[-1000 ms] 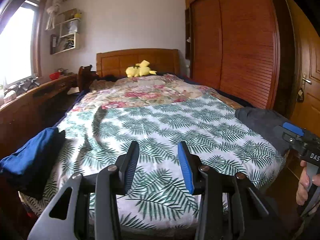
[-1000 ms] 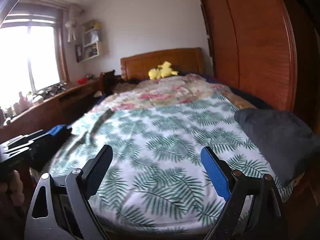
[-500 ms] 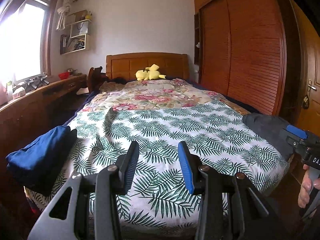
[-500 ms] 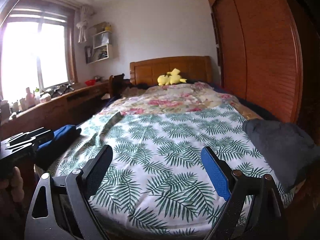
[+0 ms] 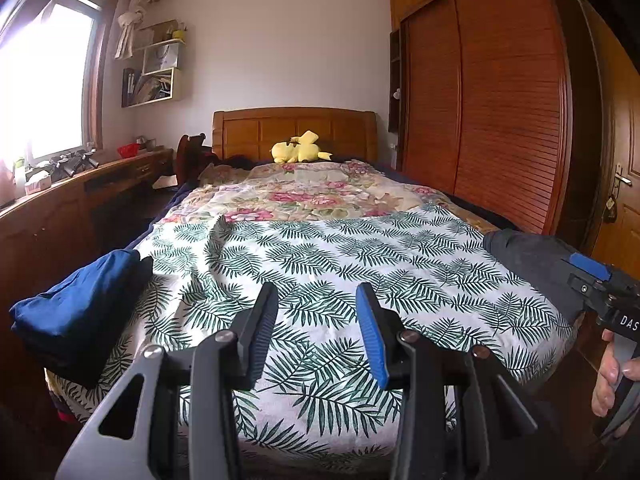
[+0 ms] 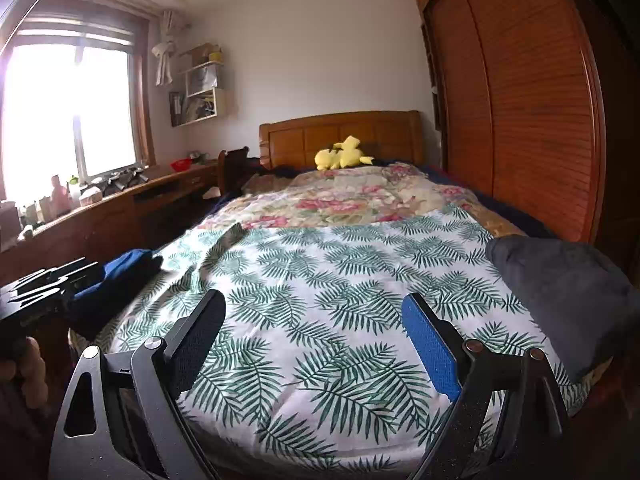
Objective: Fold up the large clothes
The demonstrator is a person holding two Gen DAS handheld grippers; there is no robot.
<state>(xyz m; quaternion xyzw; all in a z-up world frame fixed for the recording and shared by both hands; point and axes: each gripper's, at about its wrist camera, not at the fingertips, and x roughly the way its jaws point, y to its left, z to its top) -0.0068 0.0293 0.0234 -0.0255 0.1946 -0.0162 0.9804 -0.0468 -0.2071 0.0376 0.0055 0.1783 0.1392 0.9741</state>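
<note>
A folded blue garment [image 5: 76,312] lies at the bed's left front corner; it also shows in the right wrist view [image 6: 124,266]. A dark grey garment [image 6: 560,280] lies bunched at the right front corner, also in the left wrist view [image 5: 532,260]. My left gripper [image 5: 316,316] is open and empty, held over the foot of the bed above the palm-leaf sheet [image 5: 340,256]. My right gripper [image 6: 314,320] is wide open and empty, also over the sheet [image 6: 320,272]. Neither touches any cloth.
A floral quilt [image 5: 312,196] and a yellow plush toy [image 5: 298,152] lie toward the headboard. A long wooden desk [image 6: 120,208] runs along the left under the window. A tall wooden wardrobe [image 5: 500,120] stands on the right, with a door [image 5: 624,200] beyond it.
Both grippers have tilted upward and drawn back slightly, so more of the room and ceiling shows. The jaws have kept the same opening. The garments have not moved.
</note>
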